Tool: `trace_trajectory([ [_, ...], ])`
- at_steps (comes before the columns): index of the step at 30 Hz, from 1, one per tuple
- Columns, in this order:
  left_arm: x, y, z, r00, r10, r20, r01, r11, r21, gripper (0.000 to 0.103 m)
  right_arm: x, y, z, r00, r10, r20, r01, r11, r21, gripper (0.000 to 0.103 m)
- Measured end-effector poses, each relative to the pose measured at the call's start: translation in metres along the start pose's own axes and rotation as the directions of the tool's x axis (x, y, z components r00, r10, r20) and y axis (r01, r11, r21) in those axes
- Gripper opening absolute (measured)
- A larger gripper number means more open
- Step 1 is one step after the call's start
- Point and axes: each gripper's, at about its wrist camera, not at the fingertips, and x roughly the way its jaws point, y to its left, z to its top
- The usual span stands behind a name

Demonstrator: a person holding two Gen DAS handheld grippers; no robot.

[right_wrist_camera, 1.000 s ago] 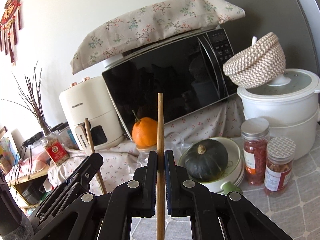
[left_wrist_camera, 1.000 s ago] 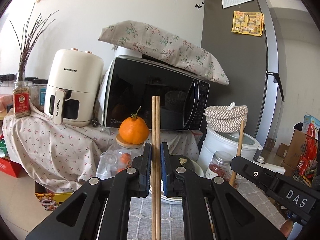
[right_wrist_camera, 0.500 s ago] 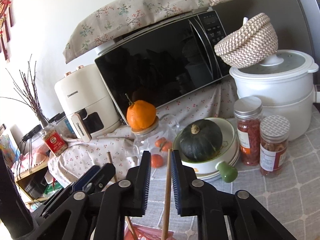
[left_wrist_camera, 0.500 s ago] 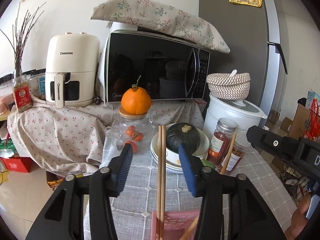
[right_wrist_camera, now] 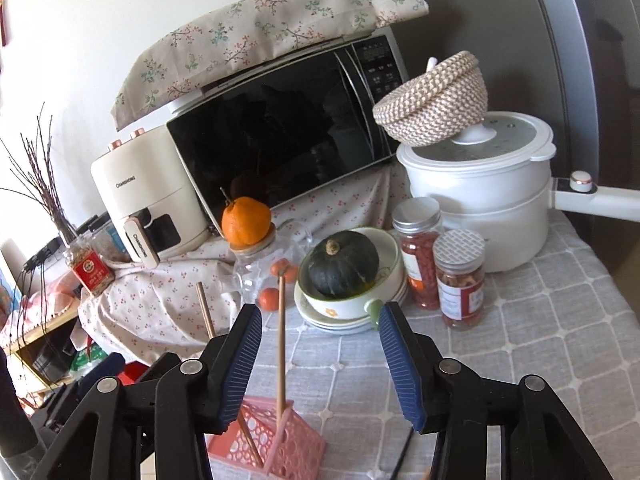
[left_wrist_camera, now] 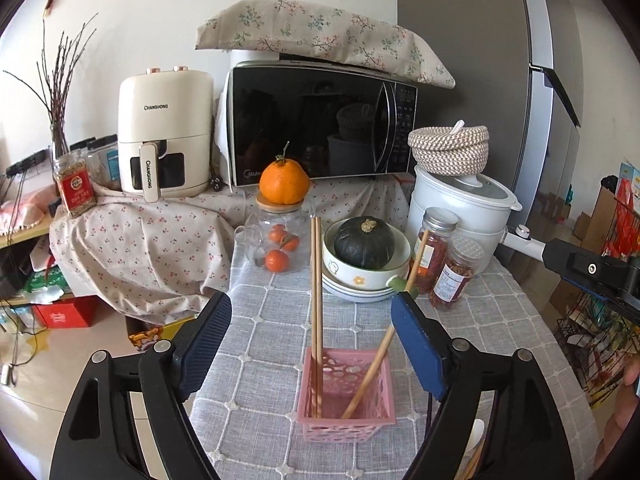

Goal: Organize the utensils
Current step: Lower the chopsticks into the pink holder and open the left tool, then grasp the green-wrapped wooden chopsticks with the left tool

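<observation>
A pink perforated basket (left_wrist_camera: 347, 396) stands on the grey checked tablecloth (left_wrist_camera: 272, 328). A pair of wooden chopsticks (left_wrist_camera: 316, 300) stands upright in its left side, and a single chopstick (left_wrist_camera: 384, 344) leans to the right in it. My left gripper (left_wrist_camera: 310, 344) is wide open and empty, just behind and above the basket. In the right wrist view the basket (right_wrist_camera: 272, 436) holds one upright chopstick (right_wrist_camera: 282, 340) and a leaning one (right_wrist_camera: 206, 312). My right gripper (right_wrist_camera: 320, 360) is wide open and empty above it.
Behind the basket stand stacked bowls with a dark green pumpkin (left_wrist_camera: 364, 242), a glass jar (left_wrist_camera: 280, 240) topped by an orange, two spice jars (left_wrist_camera: 456, 272) and a white electric pot (left_wrist_camera: 460, 204). A microwave (left_wrist_camera: 320, 124) and an air fryer (left_wrist_camera: 166, 136) stand further back.
Both grippers opened and let go of their chopsticks, which dropped into the pink basket. Both grippers pulled back and up, with their jaws spreading wider.
</observation>
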Motion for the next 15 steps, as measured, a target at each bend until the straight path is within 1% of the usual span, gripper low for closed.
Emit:
trace_trajectory([
  [5, -0.023, -0.016, -0.008, 0.999, -0.035, -0.038, 0.037, 0.999, 0.037, 0.092, -0.023, -0.017, -0.011, 0.998, -0.044, -0.051, 0.045, 0.999, 0.015, 0.069],
  [9, -0.032, -0.031, -0.019, 0.994, -0.064, -0.092, 0.071, 0.995, 0.068, 0.093, -0.037, -0.033, -0.020, 0.993, -0.084, -0.084, 0.086, 0.996, 0.020, 0.073],
  [13, -0.034, -0.042, -0.033, 0.980, -0.106, -0.166, 0.118, 0.991, 0.065, 0.093, -0.045, -0.050, -0.029, 0.987, -0.103, -0.123, 0.109, 0.993, 0.043, 0.077],
  [15, -0.032, -0.048, -0.041, 0.967, -0.156, -0.200, 0.171, 0.984, 0.057, 0.093, -0.046, -0.057, -0.037, 0.981, -0.122, -0.151, 0.129, 0.991, 0.036, 0.083],
])
